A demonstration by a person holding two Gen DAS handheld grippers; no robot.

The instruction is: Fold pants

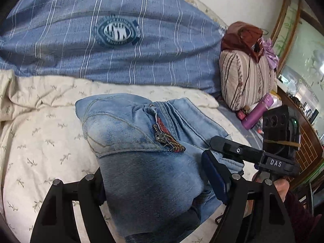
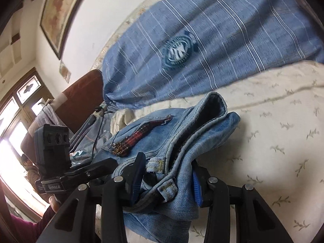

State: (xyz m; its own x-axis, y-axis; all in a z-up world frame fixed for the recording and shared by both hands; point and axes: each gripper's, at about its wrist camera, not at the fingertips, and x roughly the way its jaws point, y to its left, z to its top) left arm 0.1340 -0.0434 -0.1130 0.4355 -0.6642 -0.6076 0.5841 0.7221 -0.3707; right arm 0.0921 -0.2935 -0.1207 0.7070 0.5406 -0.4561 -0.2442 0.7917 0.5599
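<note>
Both grippers hold the folded jeans (image 1: 141, 141) over the bed (image 1: 40, 141): left gripper (image 1: 154, 190) half-open around a thick fold, right gripper (image 2: 166, 184) pinching the waistband. Probably next: lower the bundle flat and release.

Black tongs (image 1: 156, 184) with blue pads (image 2: 196, 188), silver screws, maroon sleeve (image 1: 299, 212)
</note>
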